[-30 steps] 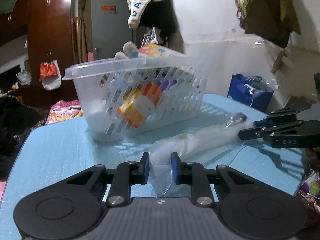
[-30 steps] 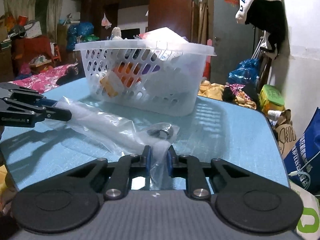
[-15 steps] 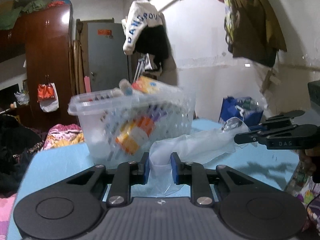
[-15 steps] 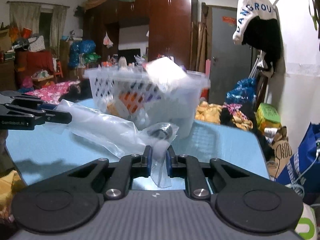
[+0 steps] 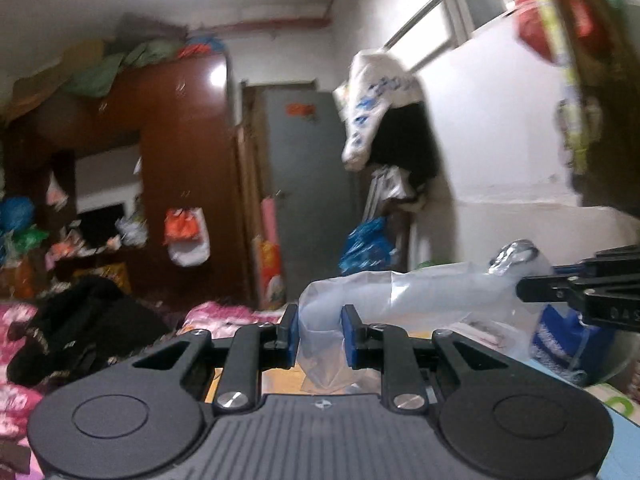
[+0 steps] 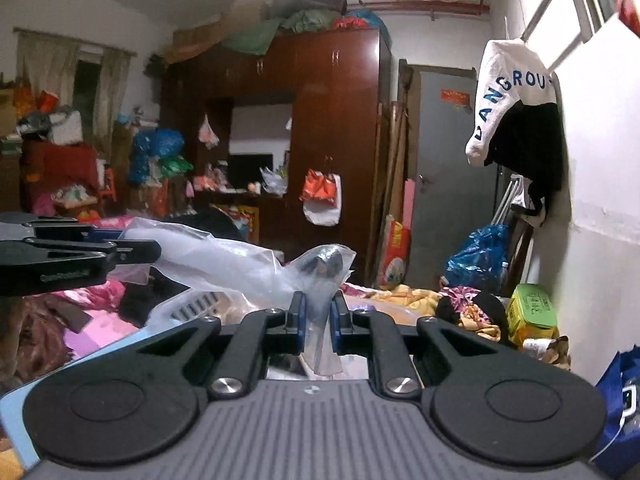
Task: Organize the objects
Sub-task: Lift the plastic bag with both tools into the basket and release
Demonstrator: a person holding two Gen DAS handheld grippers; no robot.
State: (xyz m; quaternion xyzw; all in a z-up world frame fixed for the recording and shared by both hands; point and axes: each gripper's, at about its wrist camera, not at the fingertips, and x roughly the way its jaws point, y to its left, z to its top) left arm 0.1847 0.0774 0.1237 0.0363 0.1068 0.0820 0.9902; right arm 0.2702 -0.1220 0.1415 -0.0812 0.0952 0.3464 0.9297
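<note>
A long clear plastic bag (image 5: 420, 296) with a small dark metal object inside hangs in the air between my two grippers. My left gripper (image 5: 319, 330) is shut on one end of the bag. My right gripper (image 6: 318, 322) is shut on the other end (image 6: 320, 276), where the metal object (image 6: 326, 258) sits. The right gripper shows at the right of the left wrist view (image 5: 580, 292), and the left gripper at the left of the right wrist view (image 6: 80, 256). The white slotted basket (image 6: 192, 306) lies just below, mostly hidden behind the right gripper.
The blue table edge (image 5: 624, 440) shows at the lower right of the left wrist view. Around are a dark wooden wardrobe (image 6: 332, 140), a grey door (image 6: 436, 168), clothes hanging on the white wall (image 6: 516, 104), and bags and cloth piled on the floor (image 6: 480, 256).
Both grippers have lifted the bag well above the table. The basket has dropped from the middle of both views to below them, and the room behind now fills the frames.
</note>
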